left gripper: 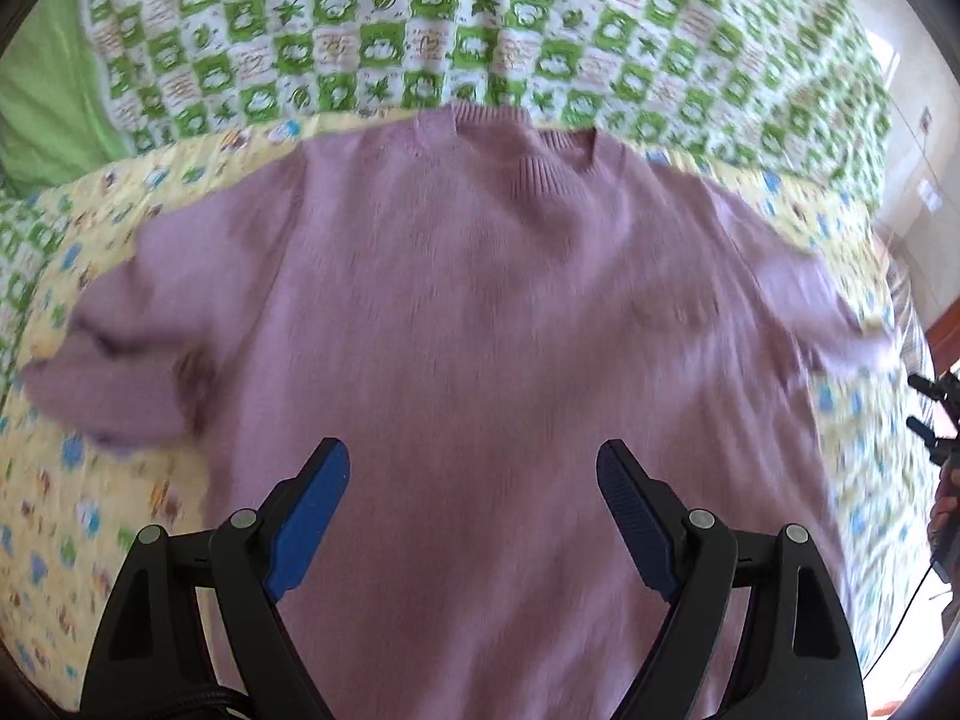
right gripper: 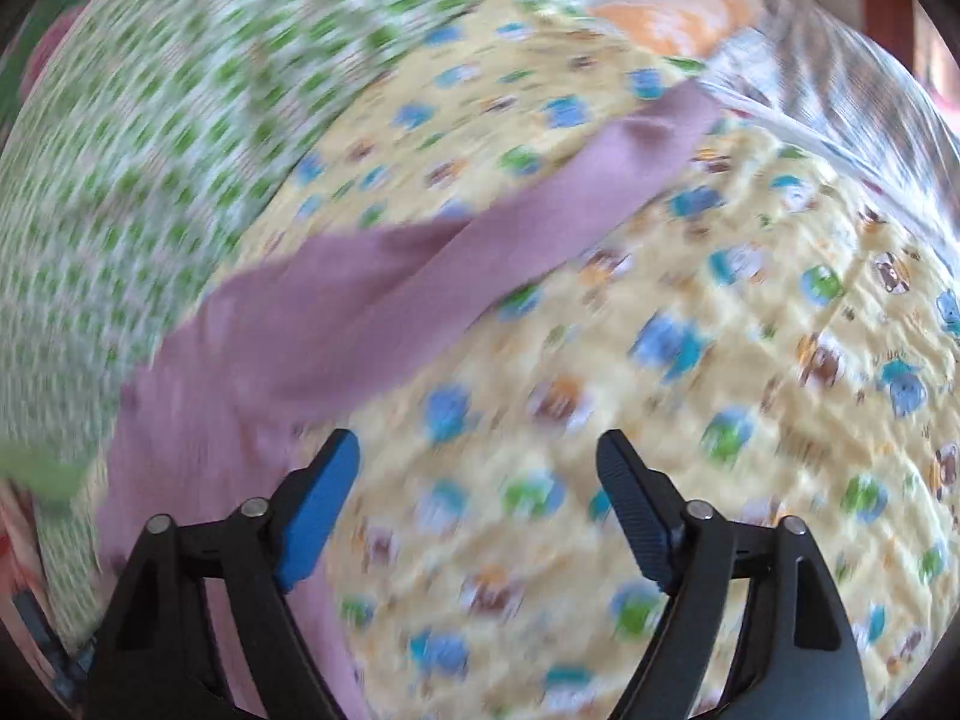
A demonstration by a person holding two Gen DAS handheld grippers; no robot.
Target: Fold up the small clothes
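A small mauve knit sweater (left gripper: 480, 324) lies flat on the bed, neck away from me, both sleeves spread out. My left gripper (left gripper: 474, 462) is open and empty over the sweater's lower body. In the right wrist view the sweater's right sleeve (right gripper: 480, 240) runs diagonally across a yellow quilt (right gripper: 690, 390). My right gripper (right gripper: 480, 456) is open and empty, above the quilt just right of the sweater's side. The right gripper's tip also shows at the right edge of the left wrist view (left gripper: 936, 414). Both views are motion-blurred.
A yellow cartoon-print quilt (left gripper: 840, 408) lies under the sweater. A green-and-white checked blanket (left gripper: 420, 30) covers the far side of the bed. A striped cloth (right gripper: 840, 78) and an orange item (right gripper: 672, 24) lie beyond the sleeve end.
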